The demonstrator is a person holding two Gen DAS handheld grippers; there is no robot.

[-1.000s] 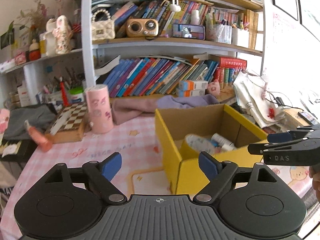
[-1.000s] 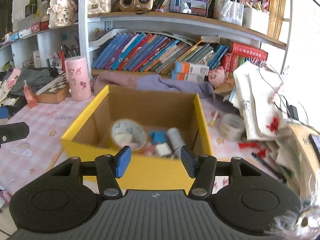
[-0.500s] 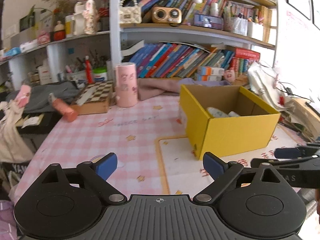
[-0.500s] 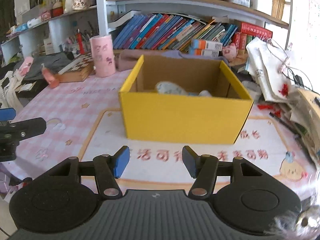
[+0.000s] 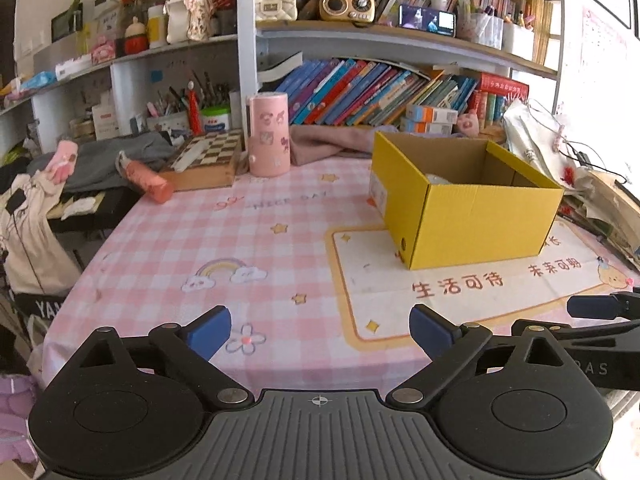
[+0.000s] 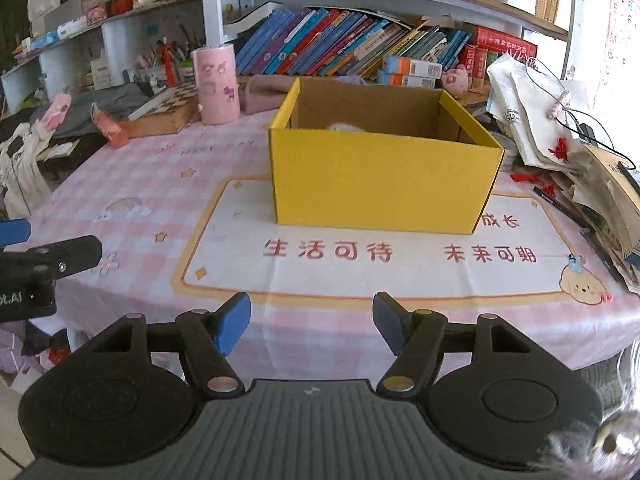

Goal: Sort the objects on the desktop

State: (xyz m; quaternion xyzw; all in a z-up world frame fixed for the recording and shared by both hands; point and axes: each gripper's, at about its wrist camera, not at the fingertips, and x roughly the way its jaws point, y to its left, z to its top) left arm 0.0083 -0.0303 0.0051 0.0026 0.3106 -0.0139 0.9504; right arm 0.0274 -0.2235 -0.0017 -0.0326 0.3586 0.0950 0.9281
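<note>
A yellow cardboard box [image 5: 480,216] [image 6: 380,184] stands open on the pink checked tablecloth [image 5: 224,248], on a white mat with red characters [image 6: 360,256]. Something pale [image 6: 346,127] shows just above its front wall; the rest of its contents are hidden. My left gripper [image 5: 320,330] is open and empty, low over the table's near edge, well short of the box. My right gripper [image 6: 311,322] is open and empty at the near edge, facing the box's front. Each gripper shows at the other view's side edge.
A pink cylinder [image 5: 269,134], a chessboard box [image 5: 204,160] and an orange-pink bottle [image 5: 146,180] lie at the back left. Books fill the shelf [image 5: 380,92] behind. Bags, papers and pens [image 6: 560,132] pile up right of the box.
Both grippers have pulled back from above the box toward the near table edge, so the box looks smaller and farther. Both stay open and empty.
</note>
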